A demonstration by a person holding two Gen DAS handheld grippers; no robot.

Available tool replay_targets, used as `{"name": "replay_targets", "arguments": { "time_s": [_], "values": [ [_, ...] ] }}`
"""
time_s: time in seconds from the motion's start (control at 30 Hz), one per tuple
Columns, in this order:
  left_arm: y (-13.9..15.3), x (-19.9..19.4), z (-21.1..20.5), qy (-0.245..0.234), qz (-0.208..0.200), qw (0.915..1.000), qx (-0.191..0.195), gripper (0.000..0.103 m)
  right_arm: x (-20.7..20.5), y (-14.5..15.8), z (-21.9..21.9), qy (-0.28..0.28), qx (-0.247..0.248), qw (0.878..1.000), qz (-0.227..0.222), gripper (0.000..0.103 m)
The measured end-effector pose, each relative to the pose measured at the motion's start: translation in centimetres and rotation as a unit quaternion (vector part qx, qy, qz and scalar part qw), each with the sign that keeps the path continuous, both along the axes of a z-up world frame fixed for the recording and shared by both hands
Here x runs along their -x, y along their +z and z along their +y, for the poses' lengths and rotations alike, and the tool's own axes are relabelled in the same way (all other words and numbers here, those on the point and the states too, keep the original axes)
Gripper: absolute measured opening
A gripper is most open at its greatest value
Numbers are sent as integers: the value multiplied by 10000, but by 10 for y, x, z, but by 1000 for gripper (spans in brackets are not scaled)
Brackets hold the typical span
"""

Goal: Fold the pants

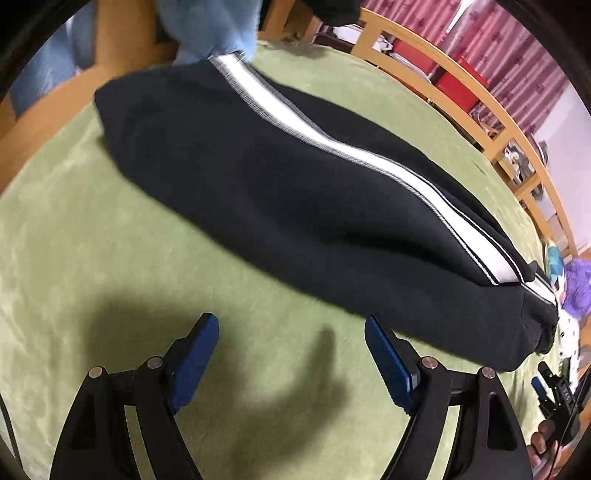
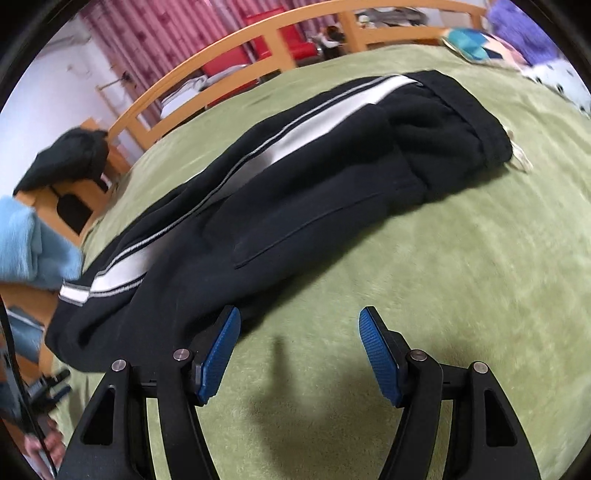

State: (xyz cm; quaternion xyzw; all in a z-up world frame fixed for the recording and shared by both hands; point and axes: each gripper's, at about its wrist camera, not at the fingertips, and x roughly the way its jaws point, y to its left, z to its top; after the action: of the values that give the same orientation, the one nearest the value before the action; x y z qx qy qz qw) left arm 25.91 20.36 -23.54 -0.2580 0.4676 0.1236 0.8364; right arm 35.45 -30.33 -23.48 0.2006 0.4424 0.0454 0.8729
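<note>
1. The black pants [image 1: 280, 192] lie long and flat on the green blanket [image 1: 74, 258] that covers the bed.
2. A white stripe [image 1: 332, 136] with thin grey lines beside it runs down the side of the pants.
3. The left gripper [image 1: 291, 332] is above the blanket, just beside the near edge of the pants. Its blue pads [image 1: 195, 354] stand wide apart and nothing is between them.
4. The right gripper [image 2: 299, 332] is also over the blanket, near the edge of the pants. Its jaws are apart and hold nothing. Its left pad [image 2: 218, 354] is right at the edge of the black cloth, but I cannot tell if it touches.
5. A light blue cloth [image 2: 33, 243] lies at one end of the pants.
6. A wooden bed rail [image 2: 229, 48] runs along the far side of the bed, with pink curtains [image 2: 155, 26] behind it.
7. Some bright pillows [image 2: 517, 44] sit past the other end of the pants.
</note>
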Motion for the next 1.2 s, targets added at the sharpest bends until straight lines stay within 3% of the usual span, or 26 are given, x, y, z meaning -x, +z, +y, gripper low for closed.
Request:
{"name": "replay_targets", "arguments": {
  "time_s": [0.27,0.4,0.6,0.73,0.87,0.9,0.93,0.97,1.0,1.07,1.2],
  "values": [
    [-18,-15,35,425,-320,9976,440,80,-16,-10,-15,-278,-336,9989,-173,69],
    [-25,-44,54,667,-390,9959,463,80,-35,-21,-22,-495,-442,9977,-96,73],
    [-30,-88,72,928,-550,9927,531,80,-66,-44,-33,-901,-1086,9899,-142,76],
    [-31,-108,78,1052,-572,9914,527,81,-87,-46,-28,-1037,-1094,9882,-269,86],
    [-27,-113,74,1113,-571,9917,311,80,-109,-44,-13,-1072,-839,9902,-327,86],
    [-26,-113,73,1143,-593,9912,303,70,-110,-44,-14,-1109,-820,9899,-336,80],
    [-24,-112,73,1167,-637,9906,310,58,-114,-43,-12,-1150,-802,9894,-367,63],
    [-23,-111,73,1162,-641,9906,345,34,-115,-43,-13,-1256,-722,9888,-357,50],
    [-22,-106,79,1133,-624,9908,410,22,-115,-43,-18,-1297,-702,9884,-354,29],
    [-18,-107,81,1050,-620,9914,469,12,-110,-40,-25,-1350,-828,9866,-401,19],
    [1,-89,75,1021,-711,9917,336,11,-88,-20,-28,-1413,-658,9858,-622,13]
  ]
}}
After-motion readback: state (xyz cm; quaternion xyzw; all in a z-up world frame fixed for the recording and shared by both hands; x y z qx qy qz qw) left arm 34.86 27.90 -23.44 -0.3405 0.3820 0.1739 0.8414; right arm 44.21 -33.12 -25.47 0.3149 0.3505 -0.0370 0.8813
